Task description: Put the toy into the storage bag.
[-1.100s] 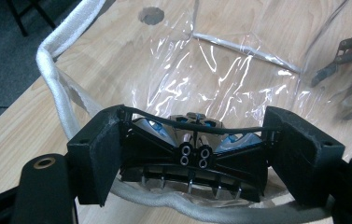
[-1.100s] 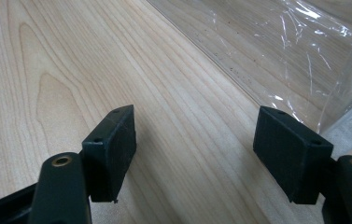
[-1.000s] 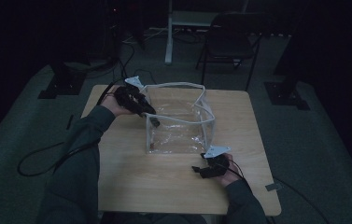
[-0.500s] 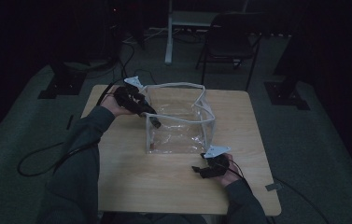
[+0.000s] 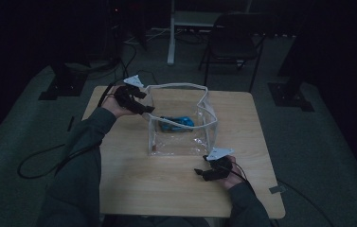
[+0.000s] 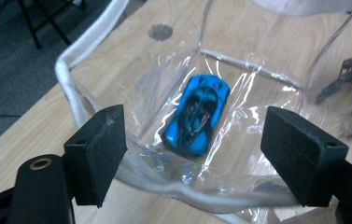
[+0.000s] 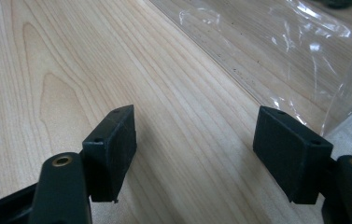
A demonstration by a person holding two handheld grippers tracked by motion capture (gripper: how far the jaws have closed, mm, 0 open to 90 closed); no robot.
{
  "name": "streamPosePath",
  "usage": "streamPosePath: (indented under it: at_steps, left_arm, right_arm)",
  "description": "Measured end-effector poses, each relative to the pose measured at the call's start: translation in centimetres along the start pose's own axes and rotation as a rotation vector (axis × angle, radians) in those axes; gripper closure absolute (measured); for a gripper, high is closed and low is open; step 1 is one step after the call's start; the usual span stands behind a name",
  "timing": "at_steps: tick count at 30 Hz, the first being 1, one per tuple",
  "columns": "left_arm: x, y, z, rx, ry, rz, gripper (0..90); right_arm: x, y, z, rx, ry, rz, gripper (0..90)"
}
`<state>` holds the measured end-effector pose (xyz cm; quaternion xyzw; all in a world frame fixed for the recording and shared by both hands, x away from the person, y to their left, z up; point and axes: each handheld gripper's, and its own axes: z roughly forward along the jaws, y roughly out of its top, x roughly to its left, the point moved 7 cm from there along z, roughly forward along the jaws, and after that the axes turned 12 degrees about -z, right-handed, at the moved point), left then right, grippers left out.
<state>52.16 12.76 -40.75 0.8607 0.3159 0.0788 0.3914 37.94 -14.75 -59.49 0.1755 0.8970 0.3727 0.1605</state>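
Two tools open, blue car in clear bag

Both tools have jaws wide apart, nothing clamped in either.

Left tool (image 5: 144,105): up at the bag's left rim, toward the table's far-left corner, held by the left hand (image 5: 114,101). In the left gripper view its two black pads (image 6: 100,151) stand well apart w/ the white corded rim of the clear plastic bag (image 6: 178,189) running between them, low in front. Can't tell if either pad actually touches the rim; no pinch on it. Through the gap, looking down into the bag, sits the blue toy car (image 6: 198,114), flat on the bag's bottom, lengthwise on a slant, not touched by any tool.

Right tool (image 5: 203,173): low over the wooden table (image 5: 166,184) near the near-right corner, just beside the bag's near-right bottom corner, in the right hand (image 5: 228,172). In the right gripper view the pads (image 7: 113,149) are spread wide w/ bare wood grain between them; bag's clear wall (image 7: 276,51) lies beyond, up and to the right, apart from the pads.

Bag stands open around the table's middle, car (image 5: 177,123) inside toward its far side.
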Motion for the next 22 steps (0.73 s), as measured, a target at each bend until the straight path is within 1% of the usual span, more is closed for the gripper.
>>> streamPosePath:
  at_steps: [3, 7, 12, 16, 17, 20, 22]
  left_arm:
    - [0.1, 0.1, -0.6, -0.026, 0.007, 0.001, 22.8]
    - [0.5, 0.1, -1.9, -0.075, 0.014, -0.014, 22.7]
    - [1.0, -0.3, -3.2, -0.106, 0.030, -0.023, 22.8]
    - [1.2, -0.6, -3.6, -0.121, 0.039, -0.026, 22.8]
    - [1.3, -0.9, -3.8, -0.137, 0.041, -0.037, 22.8]
    - [1.4, -1.2, -4.0, -0.152, 0.035, -0.049, 22.8]
    - [1.6, -1.5, -4.0, -0.154, 0.042, -0.052, 22.8]
  right_arm:
    - [0.0, 0.0, 0.0, 0.000, 0.000, 0.000, 29.4]
    - [0.0, 0.0, 0.0, 0.000, 0.000, 0.000, 29.4]
    - [0.0, 0.0, 0.0, 0.000, 0.000, 0.001, 29.4]
    - [0.0, 0.0, 0.0, 0.000, 0.001, 0.000, 29.4]
    - [0.0, 0.0, 0.0, 0.000, 0.001, -0.001, 29.3]
    - [0.0, 0.0, 0.0, 0.000, 0.001, -0.001, 29.3]
    - [0.0, 0.0, 0.0, 0.000, 0.001, -0.001, 29.3]
